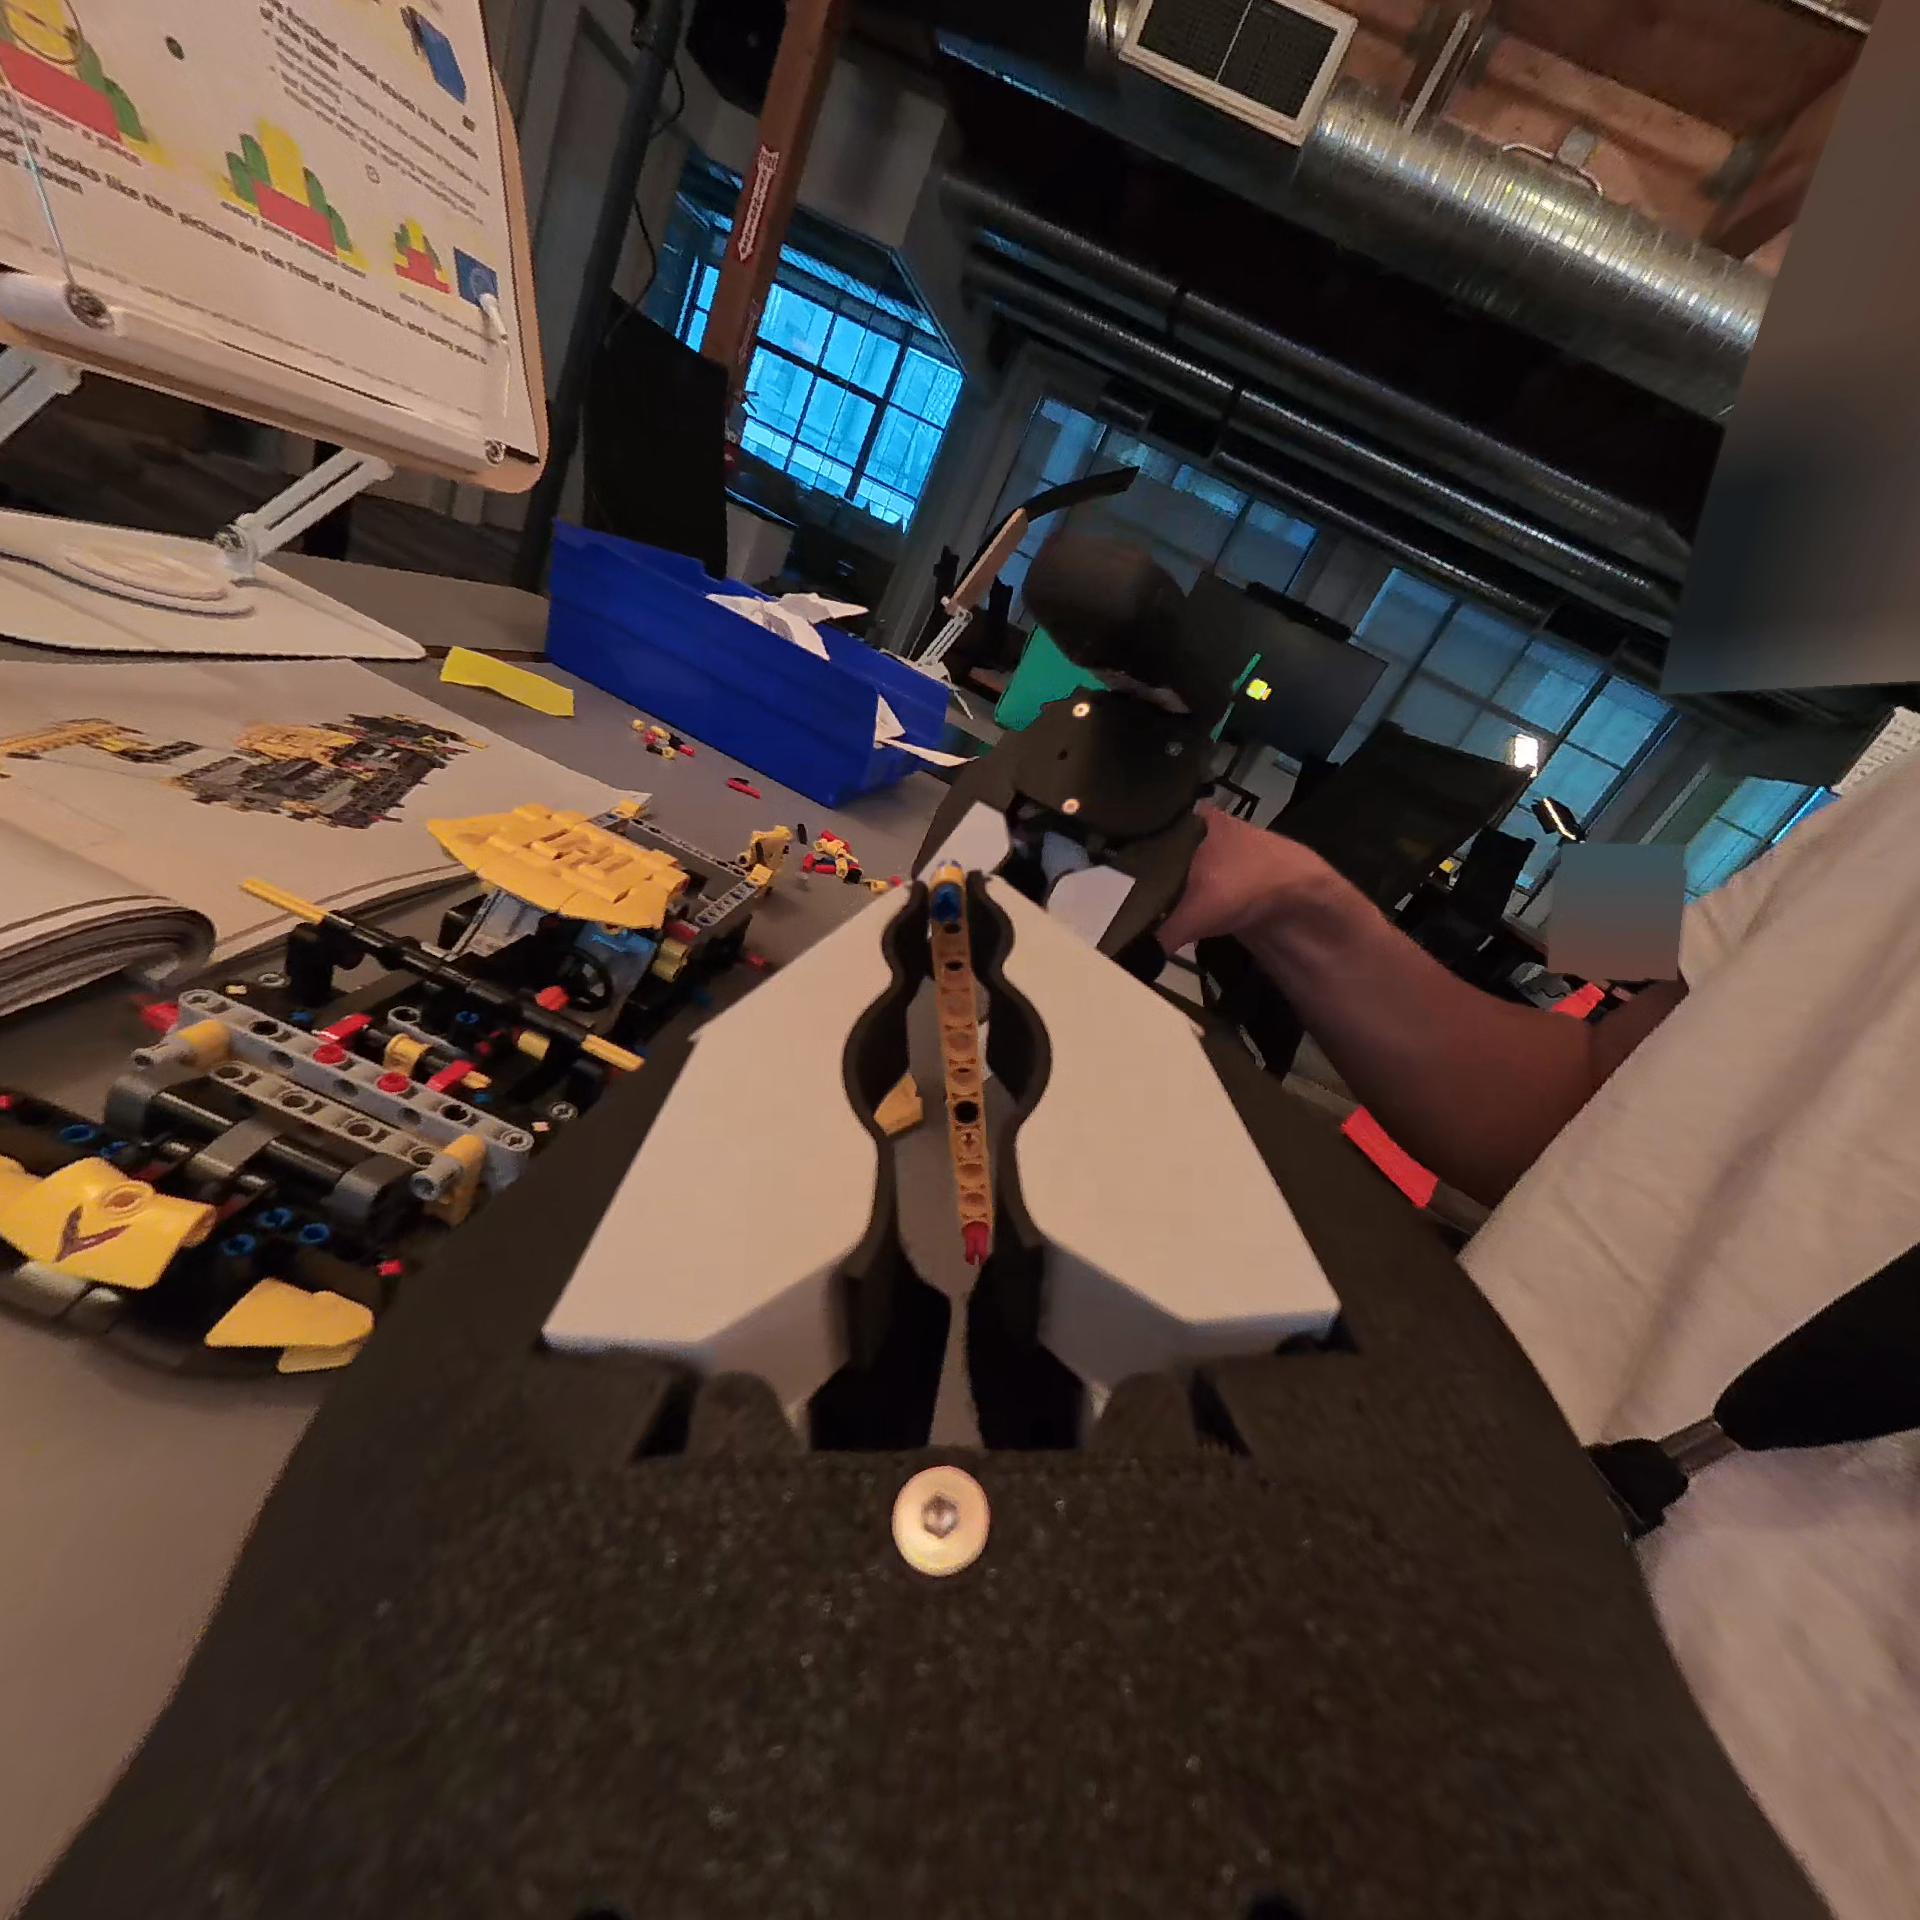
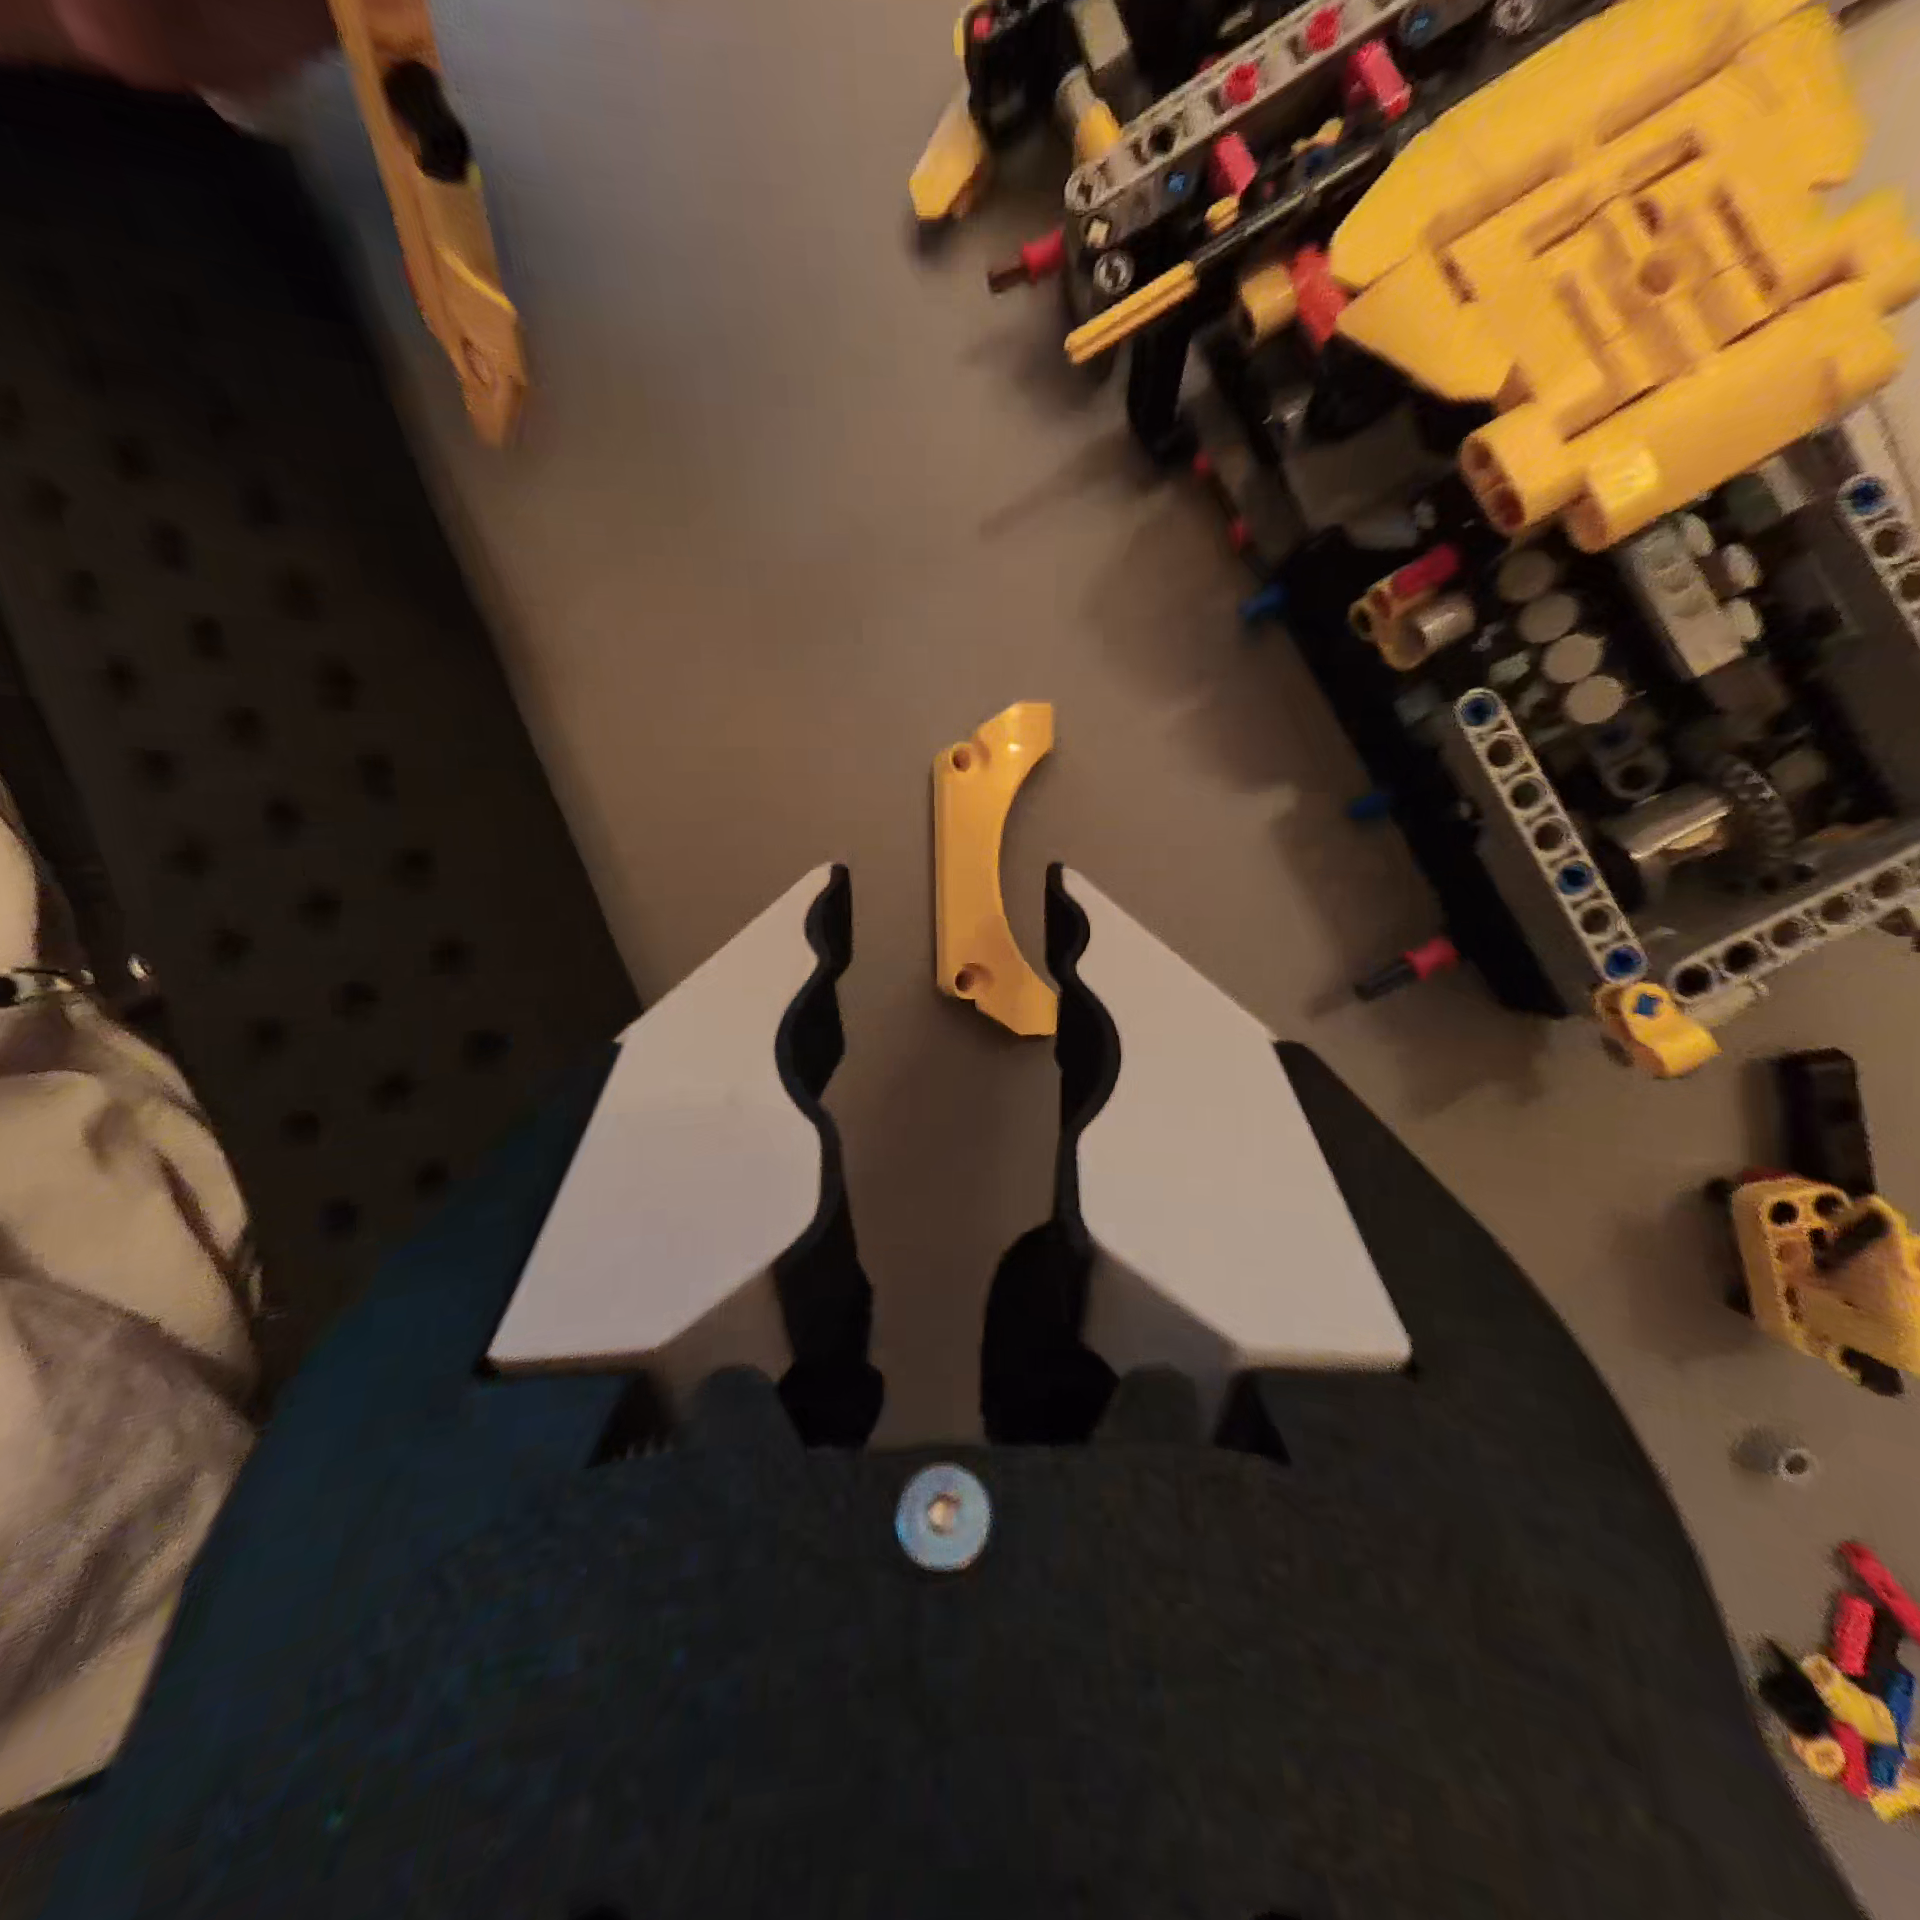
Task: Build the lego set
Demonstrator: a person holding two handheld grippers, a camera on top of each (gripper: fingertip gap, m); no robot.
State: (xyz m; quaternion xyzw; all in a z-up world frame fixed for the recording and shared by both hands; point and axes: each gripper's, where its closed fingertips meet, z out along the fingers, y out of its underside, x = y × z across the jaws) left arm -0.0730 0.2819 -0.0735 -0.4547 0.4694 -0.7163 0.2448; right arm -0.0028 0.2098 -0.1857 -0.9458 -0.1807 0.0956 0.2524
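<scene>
the left wrist view is taken low and close above the grey table (image 1: pixel 125 1475), tilted up toward the ceiling. the right wrist view is aimed steeply down at it. the half-built yellow and black lego vehicle (image 1: pixel 343 1070) (image 2: pixel 1579 499) is shared.

— What is getting cut off?
— The yellow beam (image 2: pixel 442 223) is running past the right wrist view's top edge, blurred. The half-built model (image 2: pixel 1538 436) is spilling off the right.
— And the small loose pieces (image 1: pixel 660 736)?
— Too tiny to tell.
</scene>
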